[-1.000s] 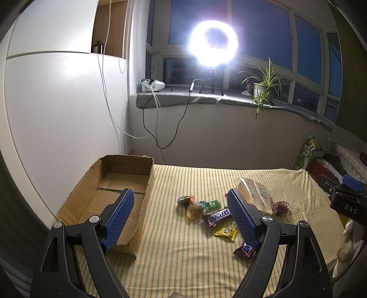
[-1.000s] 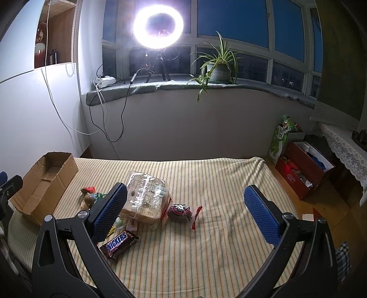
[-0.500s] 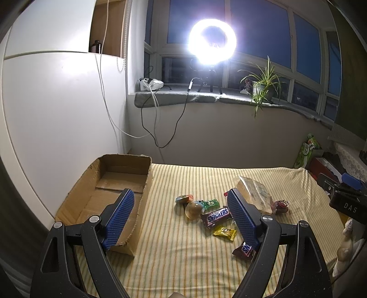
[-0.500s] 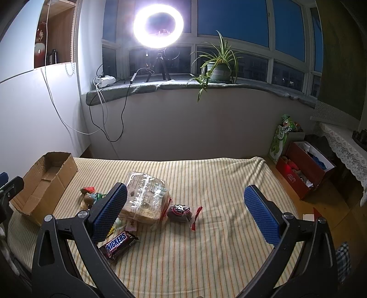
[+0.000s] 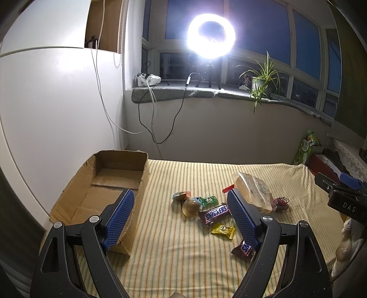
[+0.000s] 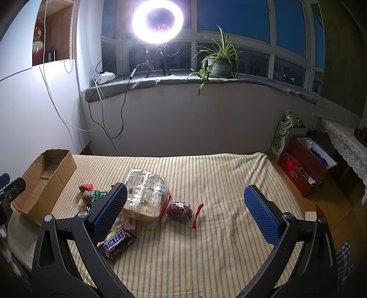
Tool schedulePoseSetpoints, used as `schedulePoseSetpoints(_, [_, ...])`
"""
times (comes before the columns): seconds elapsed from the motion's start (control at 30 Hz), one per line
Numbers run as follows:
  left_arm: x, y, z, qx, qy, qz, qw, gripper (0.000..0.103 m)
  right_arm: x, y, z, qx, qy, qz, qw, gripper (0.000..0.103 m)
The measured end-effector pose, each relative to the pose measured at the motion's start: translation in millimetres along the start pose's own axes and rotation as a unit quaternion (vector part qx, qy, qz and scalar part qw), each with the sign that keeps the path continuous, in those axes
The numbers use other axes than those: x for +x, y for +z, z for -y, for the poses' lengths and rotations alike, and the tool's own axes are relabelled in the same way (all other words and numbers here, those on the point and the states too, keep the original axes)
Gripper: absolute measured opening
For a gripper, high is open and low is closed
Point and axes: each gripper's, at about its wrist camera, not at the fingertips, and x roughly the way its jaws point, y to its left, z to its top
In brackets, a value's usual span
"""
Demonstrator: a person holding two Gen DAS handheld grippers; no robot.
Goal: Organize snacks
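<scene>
Snacks lie on a striped bed cover: a Snickers bar, a second Snickers, a yellow candy, a green packet, a round brown ball, a clear bread bag and a dark wrapped sweet. An open cardboard box stands at the left. My left gripper is open and empty above the snacks. My right gripper is open and empty over the bread bag and sweet.
A ring light and a potted plant stand on the window sill. Cables hang down the wall. A red box and a green bag sit on the floor at right.
The left gripper's view has shifted slightly: the box and snacks sit a little lower and to the left. The right gripper has barely moved.
</scene>
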Motion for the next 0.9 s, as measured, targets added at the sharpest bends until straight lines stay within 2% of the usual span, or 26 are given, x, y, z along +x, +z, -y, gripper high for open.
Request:
schedulePoseSetpoints(0.27, [11, -1, 5, 0.005, -0.009, -0.012, 0.9999, 0.084, 13, -2, 5, 0.004, 0.005, -0.019, 1.0, 0.103])
schedulePoseSetpoints(0.47, [27, -3, 12, 0.004, -0.034, -0.033, 0.9989, 0.083, 29, -5, 13, 0.014, 0.02, -0.043, 0.999, 0.103])
schedulePoseSetpoints(0.6, [42, -6, 18, -0.001, -0.059, -0.052, 0.9969, 0.082, 44, -10, 23, 0.038, 0.07, -0.065, 0.995, 0.103])
schedulePoseSetpoints(0.73, [56, -9, 26, -0.008, -0.087, -0.074, 0.9934, 0.081, 60, -13, 30, 0.059, 0.114, -0.088, 0.988, 0.097])
schedulePoseSetpoints(0.9, [75, -9, 35, -0.016, -0.126, -0.101, 0.9868, 0.074, 79, -14, 29, 0.072, 0.164, -0.113, 0.977, 0.091])
